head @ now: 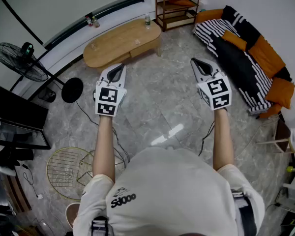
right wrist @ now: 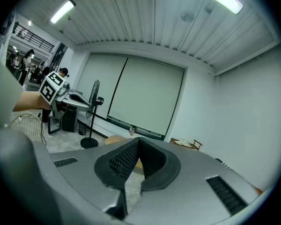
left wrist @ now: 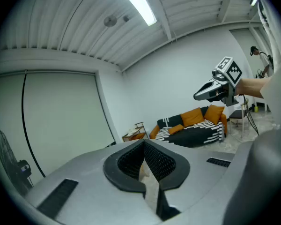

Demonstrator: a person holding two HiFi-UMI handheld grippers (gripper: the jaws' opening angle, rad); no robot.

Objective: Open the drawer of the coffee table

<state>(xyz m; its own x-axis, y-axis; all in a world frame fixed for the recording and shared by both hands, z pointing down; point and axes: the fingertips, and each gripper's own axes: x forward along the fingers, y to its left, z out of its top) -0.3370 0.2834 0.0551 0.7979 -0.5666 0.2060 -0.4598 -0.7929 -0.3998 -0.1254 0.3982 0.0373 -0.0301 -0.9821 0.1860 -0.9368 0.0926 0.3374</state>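
Note:
The oval wooden coffee table (head: 122, 41) stands on the tiled floor ahead, a small bottle (head: 147, 21) on its right end; I cannot make out its drawer. My left gripper (head: 115, 73) is held in the air short of the table's near edge, jaws shut and empty. My right gripper (head: 200, 66) hovers level with it to the right, over bare floor, also shut on nothing. In the left gripper view the shut jaws (left wrist: 144, 146) point toward the room's corner, and the right gripper (left wrist: 215, 89) shows at the upper right. The right gripper view's shut jaws (right wrist: 138, 146) hide most of the table (right wrist: 114, 139).
A black, white and orange sofa (head: 246, 53) runs along the right. A wooden shelf unit (head: 177, 6) stands behind the table. A standing fan (head: 37, 68) and a dark monitor (head: 17, 117) are at the left, a round wire rack (head: 71, 171) and cables on the floor nearby.

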